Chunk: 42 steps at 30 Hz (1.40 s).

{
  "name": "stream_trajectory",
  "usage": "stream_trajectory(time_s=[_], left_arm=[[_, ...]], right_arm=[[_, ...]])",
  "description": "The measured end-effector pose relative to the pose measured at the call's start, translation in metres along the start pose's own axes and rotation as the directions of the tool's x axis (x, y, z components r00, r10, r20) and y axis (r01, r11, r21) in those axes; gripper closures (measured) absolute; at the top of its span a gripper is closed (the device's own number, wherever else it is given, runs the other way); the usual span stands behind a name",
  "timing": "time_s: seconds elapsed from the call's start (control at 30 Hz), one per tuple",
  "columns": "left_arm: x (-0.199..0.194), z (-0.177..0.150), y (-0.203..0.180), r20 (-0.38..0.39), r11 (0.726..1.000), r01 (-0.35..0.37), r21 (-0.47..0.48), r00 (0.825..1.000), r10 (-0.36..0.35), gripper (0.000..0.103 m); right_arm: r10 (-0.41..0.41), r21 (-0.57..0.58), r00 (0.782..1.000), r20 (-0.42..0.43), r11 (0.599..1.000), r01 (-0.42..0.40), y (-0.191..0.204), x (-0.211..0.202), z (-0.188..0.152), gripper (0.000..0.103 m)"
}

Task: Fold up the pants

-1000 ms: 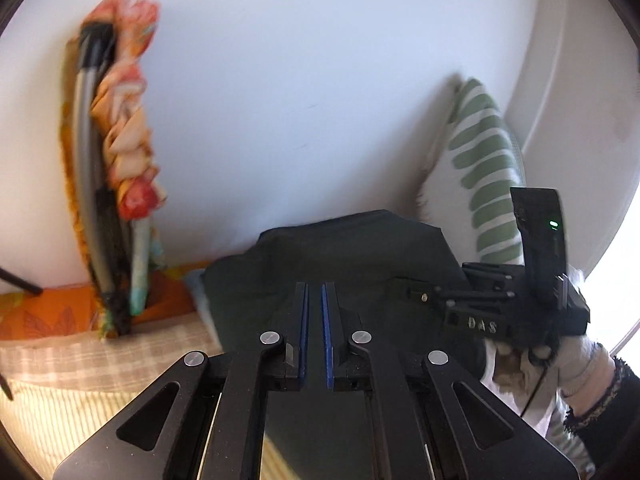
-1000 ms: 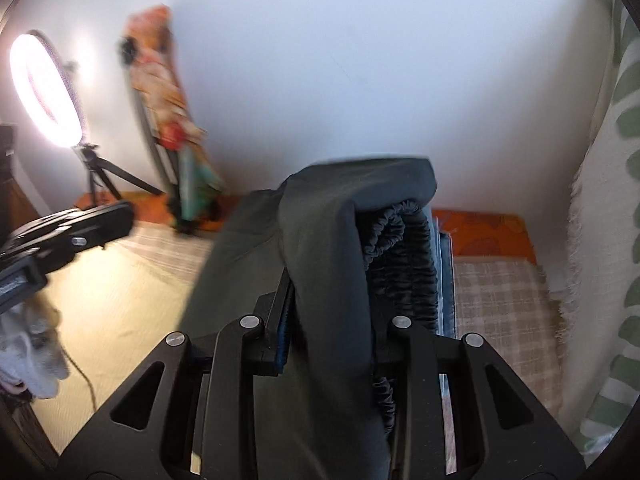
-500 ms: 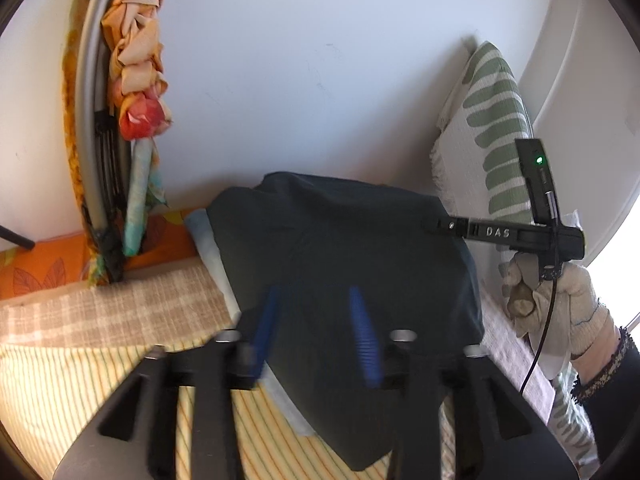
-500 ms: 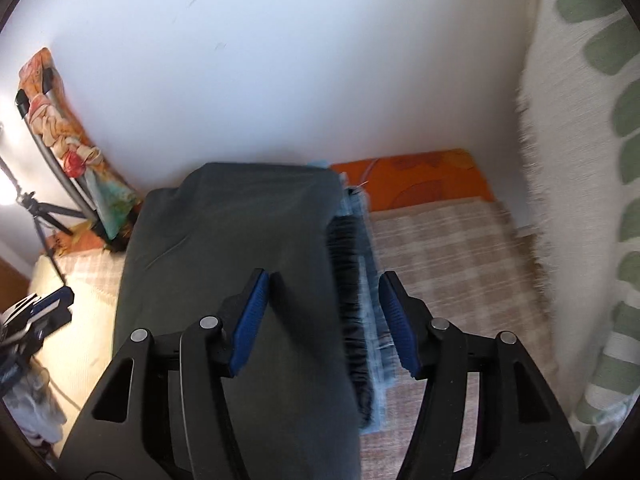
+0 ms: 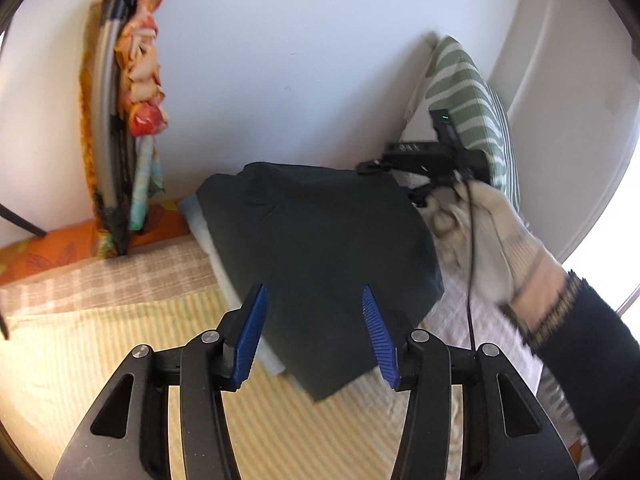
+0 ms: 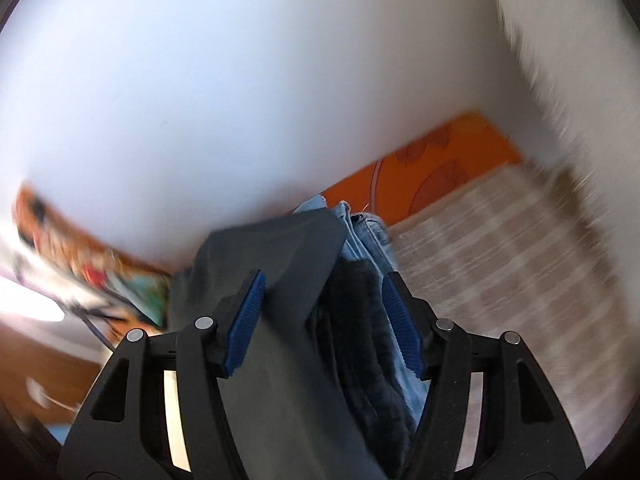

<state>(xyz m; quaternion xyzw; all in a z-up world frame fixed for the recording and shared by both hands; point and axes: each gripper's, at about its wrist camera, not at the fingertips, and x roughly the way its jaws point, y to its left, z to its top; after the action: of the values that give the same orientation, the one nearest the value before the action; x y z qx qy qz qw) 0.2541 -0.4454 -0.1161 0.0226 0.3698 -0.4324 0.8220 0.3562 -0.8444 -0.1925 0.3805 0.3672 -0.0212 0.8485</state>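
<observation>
neatly folded dark pants [image 5: 320,240] atop light jeans [image 6: 370,236], both claws spread apart, empty

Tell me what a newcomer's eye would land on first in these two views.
First, the folded dark green pants lying mid-frame on a pale blue denim garment, by the white wall. Next, the left gripper with its blue-padded jaws spread wide in front of the pile. The right gripper, also open, hangs over the pants' gathered waistband, with a green-and-white striped cushion propped in the corner.
</observation>
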Motion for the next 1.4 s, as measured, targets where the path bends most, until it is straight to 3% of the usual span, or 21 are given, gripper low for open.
stream_trajectory(time_s=[0.03,0.1,0.17,0.2,0.27,0.33,0.4,0.5,0.57,0.63,0.7,0.77,0.83,1.0,1.4], left_arm=[[-0.003,-0.001,0.0,0.0,1.0,-0.002,0.005,1.0,0.002,0.055],[-0.01,-0.004,0.005,0.002,1.0,-0.015,0.011,1.0,0.015,0.055],[-0.013,-0.005,0.008,0.002,1.0,-0.018,0.008,1.0,0.017,0.055],[-0.014,-0.006,0.01,0.003,1.0,-0.019,0.006,1.0,0.019,0.055],[-0.015,-0.007,0.013,0.003,1.0,-0.019,0.003,1.0,0.019,0.055],[-0.013,-0.008,0.014,0.0,1.0,-0.019,-0.002,1.0,0.019,0.055],[-0.011,-0.012,0.013,-0.004,1.0,-0.03,0.005,1.0,0.03,0.055],[-0.009,-0.016,0.011,-0.021,0.999,-0.035,0.01,0.999,0.036,0.055],[-0.01,-0.018,0.008,-0.025,0.999,-0.038,0.019,0.999,0.039,0.055],[-0.014,-0.019,0.003,-0.027,0.999,-0.035,0.032,0.999,0.036,0.055],[-0.019,-0.02,-0.002,-0.023,0.999,-0.032,0.04,0.999,0.033,0.053],[-0.026,-0.021,-0.008,-0.022,0.998,-0.033,0.045,0.999,0.034,0.042],[-0.035,-0.023,-0.014,-0.013,0.998,-0.042,0.046,0.999,0.042,0.04],[-0.062,-0.028,-0.028,0.013,0.997,-0.063,0.034,0.998,0.063,0.03],[-0.129,-0.047,-0.068,0.086,0.987,-0.14,0.076,0.987,0.133,0.021]], right_arm=[[0.021,0.004,1.0,-0.002,1.0,-0.021,-0.001,0.005,0.002,0.041],[0.008,-0.057,1.0,0.011,0.998,-0.007,0.007,0.012,0.001,0.053],[0.011,-0.171,0.999,0.043,0.985,-0.003,0.022,0.011,-0.003,0.083],[0.0,-0.217,0.997,0.071,0.976,0.015,0.028,0.009,-0.005,0.086],[-0.08,-0.341,0.982,0.171,0.93,0.136,0.042,0.005,-0.011,0.095],[-0.198,-0.396,0.951,0.238,0.874,0.282,0.047,0.011,-0.012,0.095],[-0.305,-0.379,0.924,0.232,0.846,0.375,0.042,0.021,-0.01,0.094],[-0.3,-0.316,0.925,0.234,0.876,0.364,0.032,0.009,-0.01,0.083],[-0.264,-0.279,0.932,0.249,0.902,0.33,0.025,-0.013,-0.014,0.054],[-0.216,-0.257,0.94,0.264,0.923,0.285,0.024,-0.036,-0.023,0.043],[-0.212,-0.262,0.94,0.266,0.923,0.283,0.028,-0.049,-0.03,0.043],[-0.209,-0.278,0.944,0.255,0.919,0.278,0.033,-0.067,-0.041,0.043],[-0.215,-0.302,0.944,0.251,0.909,0.287,0.043,-0.084,-0.059,0.042],[-0.211,-0.347,0.936,0.282,0.887,0.304,0.064,-0.124,-0.099,0.03],[-0.185,-0.423,0.914,0.362,0.841,0.338,0.112,-0.221,-0.221,0.017]])
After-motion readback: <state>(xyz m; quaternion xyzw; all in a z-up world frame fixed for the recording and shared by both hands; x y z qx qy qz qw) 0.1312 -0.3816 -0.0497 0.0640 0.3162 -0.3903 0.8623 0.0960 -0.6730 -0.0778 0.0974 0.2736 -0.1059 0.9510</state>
